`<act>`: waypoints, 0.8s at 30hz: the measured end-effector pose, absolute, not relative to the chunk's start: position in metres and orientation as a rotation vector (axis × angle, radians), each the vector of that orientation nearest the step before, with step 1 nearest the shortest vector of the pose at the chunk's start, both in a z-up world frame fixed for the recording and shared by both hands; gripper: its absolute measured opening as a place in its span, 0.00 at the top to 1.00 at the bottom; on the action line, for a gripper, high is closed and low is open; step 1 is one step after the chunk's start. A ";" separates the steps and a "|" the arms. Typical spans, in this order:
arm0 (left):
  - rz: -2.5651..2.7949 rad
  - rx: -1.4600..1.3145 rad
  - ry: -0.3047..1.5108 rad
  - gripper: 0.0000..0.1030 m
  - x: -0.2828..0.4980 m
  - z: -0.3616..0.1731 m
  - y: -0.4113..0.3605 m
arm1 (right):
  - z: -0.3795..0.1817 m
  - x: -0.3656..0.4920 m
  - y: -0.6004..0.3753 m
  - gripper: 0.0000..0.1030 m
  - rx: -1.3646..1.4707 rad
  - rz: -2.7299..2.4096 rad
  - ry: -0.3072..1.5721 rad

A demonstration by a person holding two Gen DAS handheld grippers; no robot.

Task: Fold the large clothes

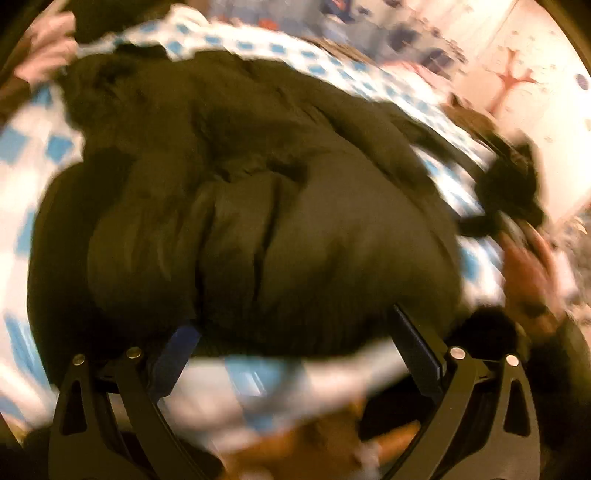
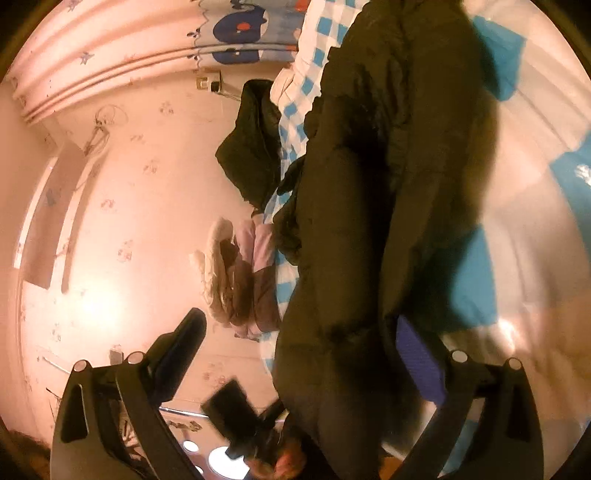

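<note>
A large dark puffy jacket [image 1: 258, 192] lies bunched on a bed with a blue-and-white checked sheet [image 1: 55, 147]. My left gripper [image 1: 291, 319] points down at the jacket's near edge with its jaws wide apart; the fabric bulges between the fingertips, and the pads do not press on it. The whole left wrist view is blurred. In the right wrist view, which is rolled sideways, the jacket [image 2: 351, 221] fills the middle. My right gripper [image 2: 299, 317] stands open, its blue pad [image 2: 417, 354] beside the jacket's edge. The other gripper [image 2: 229, 410] and a hand show low in that view.
A second dark garment [image 2: 251, 147] and a pink-and-brown coat with a fur trim [image 2: 240, 280] lie further along the bed. A pale patterned wall [image 2: 129, 221] and a curtain [image 2: 240, 33] lie beyond. A hand [image 1: 524, 266] with the blurred right gripper is at the bed's right side.
</note>
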State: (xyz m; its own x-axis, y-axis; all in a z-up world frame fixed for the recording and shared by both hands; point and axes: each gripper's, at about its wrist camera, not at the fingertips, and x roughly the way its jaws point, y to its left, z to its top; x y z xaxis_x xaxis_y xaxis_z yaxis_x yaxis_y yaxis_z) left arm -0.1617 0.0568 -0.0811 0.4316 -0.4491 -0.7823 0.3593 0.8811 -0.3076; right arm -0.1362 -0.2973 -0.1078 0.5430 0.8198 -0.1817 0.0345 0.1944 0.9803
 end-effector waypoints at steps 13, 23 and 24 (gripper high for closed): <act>-0.416 -0.355 0.842 0.08 -0.040 0.005 0.099 | -0.116 -0.167 -0.238 0.07 1.000 0.598 1.077; -0.274 -0.393 0.877 0.08 0.010 0.005 0.163 | -0.120 -0.155 -0.206 0.83 1.047 0.614 0.905; -0.273 -0.392 0.875 0.08 0.009 0.005 0.167 | -0.120 -0.156 -0.210 0.85 1.066 0.618 0.891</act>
State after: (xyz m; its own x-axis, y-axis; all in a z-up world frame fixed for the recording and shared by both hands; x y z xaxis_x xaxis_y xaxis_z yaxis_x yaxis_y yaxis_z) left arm 0.0086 0.1666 0.0052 0.6139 -0.3877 -0.6876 0.0721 0.8950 -0.4403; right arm -0.1559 -0.2099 -0.1199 0.5172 0.7960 -0.3145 -0.0155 0.3761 0.9264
